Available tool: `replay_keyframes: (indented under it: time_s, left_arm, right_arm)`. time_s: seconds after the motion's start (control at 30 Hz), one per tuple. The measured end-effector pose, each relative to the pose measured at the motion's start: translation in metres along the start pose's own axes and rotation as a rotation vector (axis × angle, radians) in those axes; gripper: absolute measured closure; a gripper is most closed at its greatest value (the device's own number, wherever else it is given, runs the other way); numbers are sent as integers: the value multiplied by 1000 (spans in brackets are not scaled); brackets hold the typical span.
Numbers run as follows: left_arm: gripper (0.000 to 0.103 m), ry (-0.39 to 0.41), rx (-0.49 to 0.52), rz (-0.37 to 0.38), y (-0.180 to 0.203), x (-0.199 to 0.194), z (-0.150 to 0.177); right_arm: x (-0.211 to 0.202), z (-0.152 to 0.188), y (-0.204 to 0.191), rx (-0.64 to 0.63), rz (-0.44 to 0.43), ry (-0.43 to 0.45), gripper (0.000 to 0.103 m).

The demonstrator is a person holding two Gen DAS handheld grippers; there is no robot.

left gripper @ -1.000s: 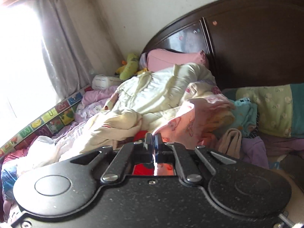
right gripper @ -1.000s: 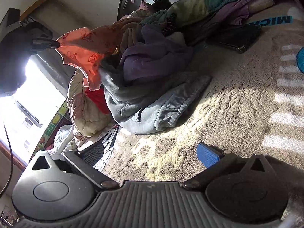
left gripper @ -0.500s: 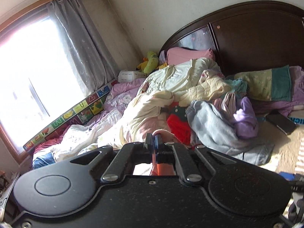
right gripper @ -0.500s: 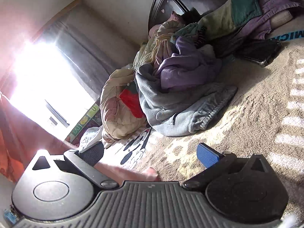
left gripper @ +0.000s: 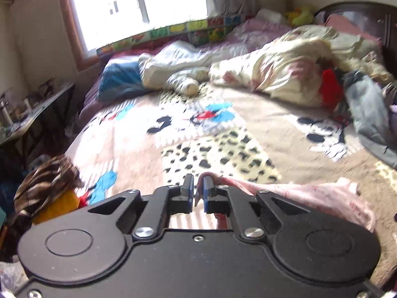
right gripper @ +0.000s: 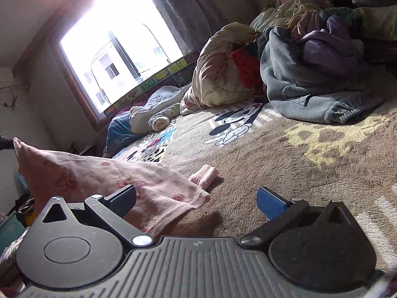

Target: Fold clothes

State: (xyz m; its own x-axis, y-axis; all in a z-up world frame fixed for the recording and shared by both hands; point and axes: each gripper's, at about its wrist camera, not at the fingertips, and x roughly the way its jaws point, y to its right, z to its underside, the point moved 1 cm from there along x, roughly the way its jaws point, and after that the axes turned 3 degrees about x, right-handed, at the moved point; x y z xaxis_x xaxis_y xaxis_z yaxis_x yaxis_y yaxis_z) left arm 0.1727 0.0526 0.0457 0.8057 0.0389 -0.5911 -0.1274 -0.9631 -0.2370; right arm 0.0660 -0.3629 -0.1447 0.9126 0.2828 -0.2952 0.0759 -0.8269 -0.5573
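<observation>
My left gripper (left gripper: 196, 191) is shut on one corner of a pink printed garment (left gripper: 310, 196), which trails to the right over the bed blanket. In the right wrist view the same pink garment (right gripper: 104, 176) hangs from its held corner at the far left and drapes down onto the blanket, with a sleeve end (right gripper: 204, 176) lying flat. My right gripper (right gripper: 196, 198) is open and empty, low over the blanket, its left finger just in front of the garment's hem.
A cartoon-print blanket (left gripper: 211, 134) covers the bed. A pile of clothes and bedding (right gripper: 297, 57) lies at the headboard end, with a grey sweatshirt (right gripper: 310, 92) in front. A window (left gripper: 139, 5) is behind. A striped cloth (left gripper: 42, 183) and a desk (left gripper: 29, 114) are off the bed's left edge.
My left gripper has swung away from the clothes pile toward the foot of the bed, carrying the pink garment down onto the blanket. The right gripper has stayed open and tilted lower.
</observation>
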Motion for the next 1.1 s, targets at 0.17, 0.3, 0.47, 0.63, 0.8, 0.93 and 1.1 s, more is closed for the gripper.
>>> replay_keyframes:
  time_s: [0.17,0.3,0.47,0.63,0.8,0.93,1.1]
  left_arm:
    - [43,-46,-131,31,-23,4,65]
    - [42,-47,-230,150,-2,-5,92]
    - [42,-36,-265,285,40,-15,119]
    - [35,35,76,258,142,-13,133]
    - [34,42,264,194,210,13,160]
    - [34,101,419,75,240,31,185]
    - [66,133,477,32,237,38,184]
  right_arm:
    - [6,18,-24,-65,-28,-111,15]
    - [25,26,-39,-48,-61,-203,15]
    - [57,18,-47,-9,-74,-256,15]
    - [90,3,-47,-18,-51,-281,15]
    - [117,-5,-49,-73,-42,-317,15]
    - [122,-10,-52,-80,-49,-313,31]
    - [117,-15,-57,-66,-66,-287,70]
